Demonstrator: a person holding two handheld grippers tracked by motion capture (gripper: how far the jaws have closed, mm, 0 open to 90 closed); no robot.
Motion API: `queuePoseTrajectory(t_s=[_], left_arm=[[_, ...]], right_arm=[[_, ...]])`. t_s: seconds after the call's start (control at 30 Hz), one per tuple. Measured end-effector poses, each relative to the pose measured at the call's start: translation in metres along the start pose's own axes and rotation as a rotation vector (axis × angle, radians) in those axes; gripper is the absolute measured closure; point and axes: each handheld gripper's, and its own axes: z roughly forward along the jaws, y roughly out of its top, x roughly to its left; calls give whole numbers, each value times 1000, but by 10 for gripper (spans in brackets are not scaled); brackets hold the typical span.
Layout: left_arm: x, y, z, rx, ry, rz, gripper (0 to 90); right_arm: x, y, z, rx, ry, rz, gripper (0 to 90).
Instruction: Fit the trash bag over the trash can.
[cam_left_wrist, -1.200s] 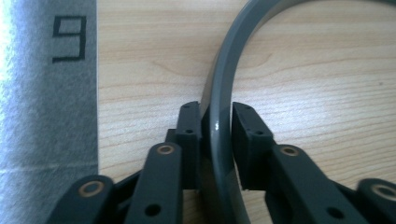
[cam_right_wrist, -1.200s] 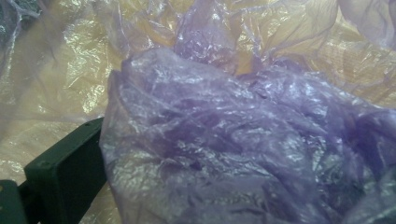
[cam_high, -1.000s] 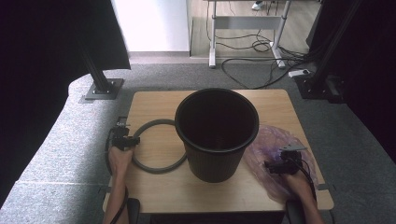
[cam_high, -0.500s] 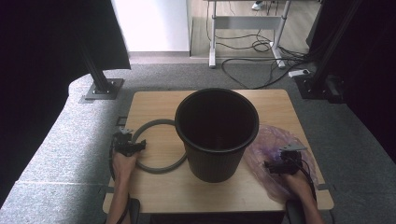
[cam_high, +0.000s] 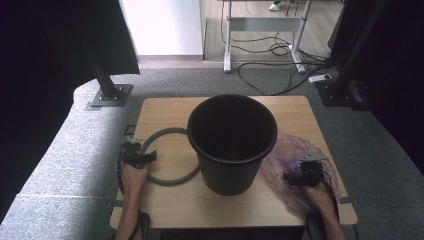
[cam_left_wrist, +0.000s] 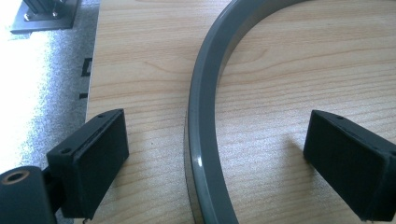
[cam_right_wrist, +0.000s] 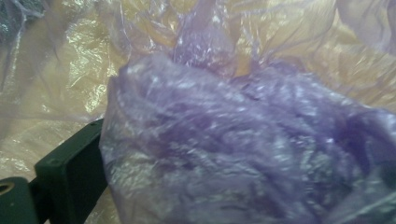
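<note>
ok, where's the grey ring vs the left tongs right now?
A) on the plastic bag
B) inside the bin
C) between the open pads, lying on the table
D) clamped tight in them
C: in the left gripper view the ring lies flat on the table with both pads clear of it.

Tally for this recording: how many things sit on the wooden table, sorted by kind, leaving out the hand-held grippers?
Black bin: 1
Grey ring: 1
Purple plastic bag: 1
Total: 3
</note>
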Motion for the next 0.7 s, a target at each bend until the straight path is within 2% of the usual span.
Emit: queuePoseTrajectory(t_s=[0.13, 0.27, 0.33, 0.4, 0.5, 0.63, 0.67, 0.7], left_arm=[[-1, -1, -1, -3, -4, 3, 76], [-2, -2, -2, -5, -5, 3, 93], [-2, -2, -2, -6, -4, 3, 93], [-3, -2, -3, -7, -5, 3, 97], [-6, -3, -3, -6, -5, 3, 98], [-7, -3, -3, -7, -5, 1, 97], [-7, -3, -3, -7, -5, 1, 97], [-7, -3, -3, -7, -5, 1, 97]], right_arm=[[5, 8, -7, -12, -9, -22, 22], [8, 23, -21, -38, 35, -34, 19], [6, 32, -27, -22, 46, -39, 19], [1, 37, -30, -3, 35, -46, 19], [-8, 44, -26, 55, 41, -69, 5], [-13, 42, -9, 198, 48, -125, 0], [-13, 42, -9, 198, 48, -125, 0], [-13, 41, -4, 240, 62, -136, 1]])
